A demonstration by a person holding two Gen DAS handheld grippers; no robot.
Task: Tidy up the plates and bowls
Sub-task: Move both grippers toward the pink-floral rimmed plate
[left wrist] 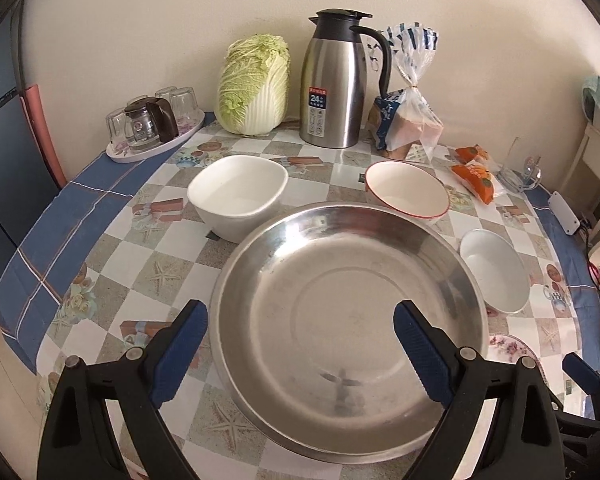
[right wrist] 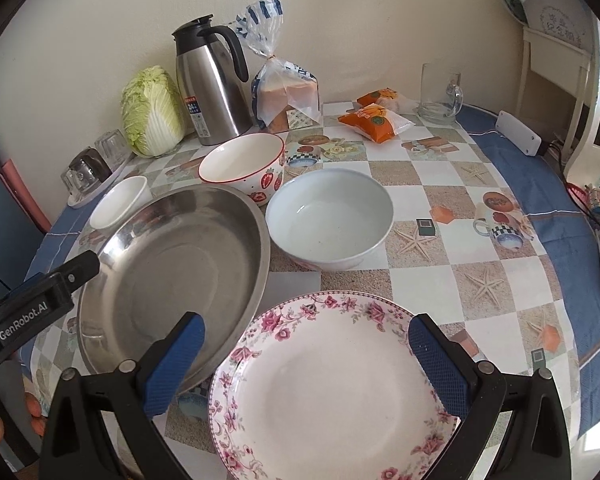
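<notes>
Surface: checkered tablecloth (right wrist: pixel 428 184) with blue border, against a cream wall.
Left gripper (left wrist: pixel 300 344): jaws spread wide, holding nothing, low in the frame over the steel plate (left wrist: pixel 348 320).
Right gripper (right wrist: pixel 306 354): jaws apart and empty, at the bottom of the frame over the floral plate (right wrist: pixel 324 392).
Plates: floral rim lies just beside the steel one.
Bowls: pale bowl (right wrist: pixel 330 218) centre frame; strawberry bowl (right wrist: pixel 244 166) behind it; white squarish bowl (left wrist: pixel 238 196) upper left of the steel plate.
Back: cabbage (left wrist: pixel 256 86), steel carafe (left wrist: pixel 334 84), bagged bread (right wrist: pixel 286 98).
</notes>
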